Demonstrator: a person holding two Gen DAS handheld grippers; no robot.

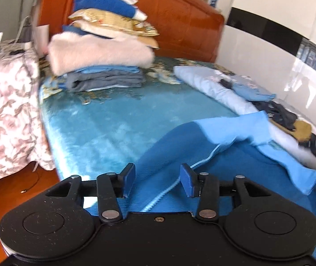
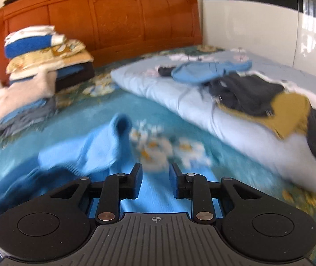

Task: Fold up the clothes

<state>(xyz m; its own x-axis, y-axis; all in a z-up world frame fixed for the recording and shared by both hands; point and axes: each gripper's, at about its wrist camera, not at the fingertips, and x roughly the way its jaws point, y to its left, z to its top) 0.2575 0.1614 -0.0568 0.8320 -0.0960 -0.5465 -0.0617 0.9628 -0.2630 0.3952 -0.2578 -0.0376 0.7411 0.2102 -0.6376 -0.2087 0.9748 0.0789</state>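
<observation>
Releasing blue garment (image 1: 202, 146) onto bed (image 1: 104, 119), left tool (image 1: 158, 180) and right tool (image 2: 155, 182) parted, gripping nothing; next: re-grip sleeve at 11 o'clock, fold inward.

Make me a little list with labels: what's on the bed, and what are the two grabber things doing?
place: bed with orange headboard
being folded: blue garment, lying rumpled on the bed
left gripper: fingers apart, over the blue garment, not pinching it
right gripper: fingers apart, blue cloth below, nothing pinched
folded stack: by the headboard
unfolded pile: dark, yellow and blue clothes on the pale quilt
</observation>
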